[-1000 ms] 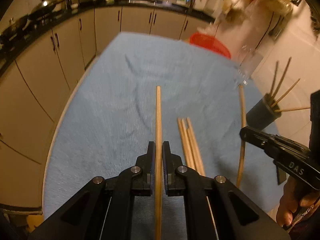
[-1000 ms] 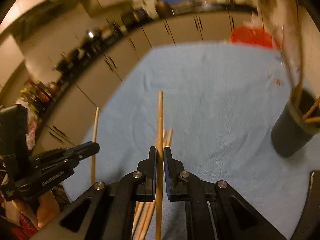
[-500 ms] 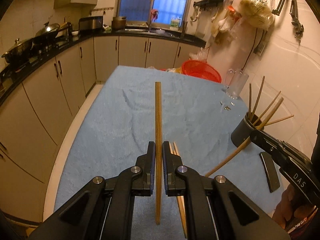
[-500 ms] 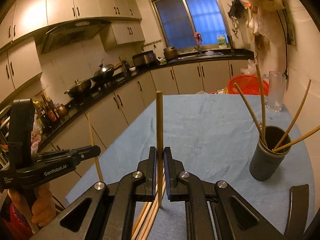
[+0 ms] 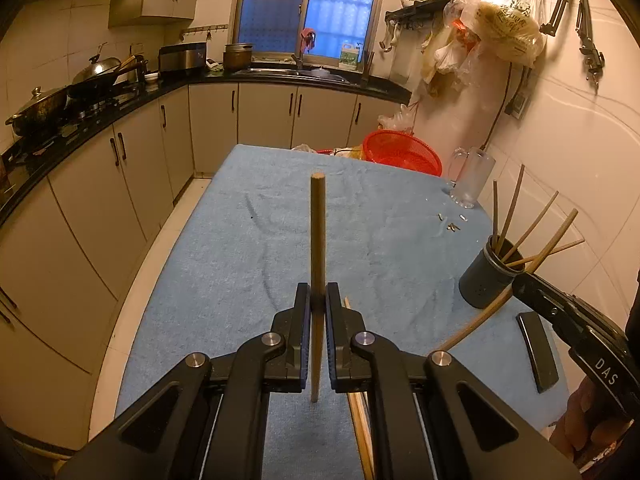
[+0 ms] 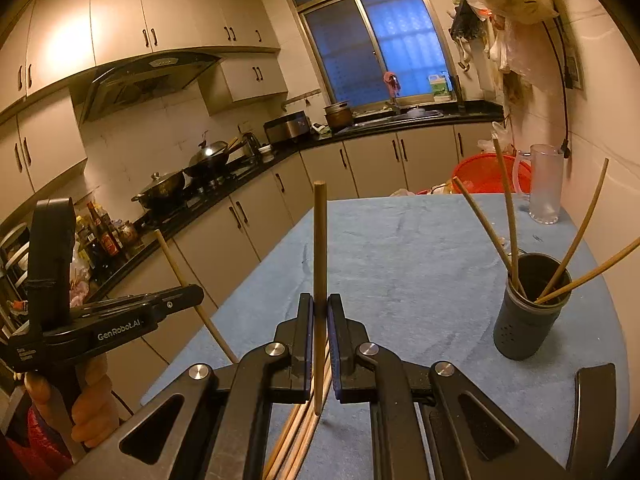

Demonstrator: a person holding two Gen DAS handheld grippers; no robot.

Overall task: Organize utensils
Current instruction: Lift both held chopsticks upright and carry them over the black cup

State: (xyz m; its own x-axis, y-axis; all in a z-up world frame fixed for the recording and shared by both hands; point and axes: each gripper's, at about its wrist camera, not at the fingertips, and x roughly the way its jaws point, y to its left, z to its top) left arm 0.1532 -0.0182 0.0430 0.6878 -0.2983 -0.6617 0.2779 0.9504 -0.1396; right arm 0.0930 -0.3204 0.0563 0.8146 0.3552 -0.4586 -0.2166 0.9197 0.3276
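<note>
Lifting both sticks clear of the blue cloth [image 5: 248, 264] is what has just happened: a second ago each chopstick lay low along the table, and now both hang in the air. My left gripper [image 5: 318, 312] is clamped tight on one chopstick [image 5: 317, 240], and my right gripper [image 6: 319, 316] is clamped just as tight on another chopstick [image 6: 319, 248]. That means the pick-up is done, I judge, and the carry to the dark holder [image 6: 528, 320] comes next (it already has several sticks fanned out in it). Each stick's long axis runs along my fingers, far end pointing away and up, near end poking back below the jaws. Seen from the left camera, the right stick slants toward the holder, close beside it. More loose chopsticks [image 6: 296, 432] lie on the cloth beneath.
</note>
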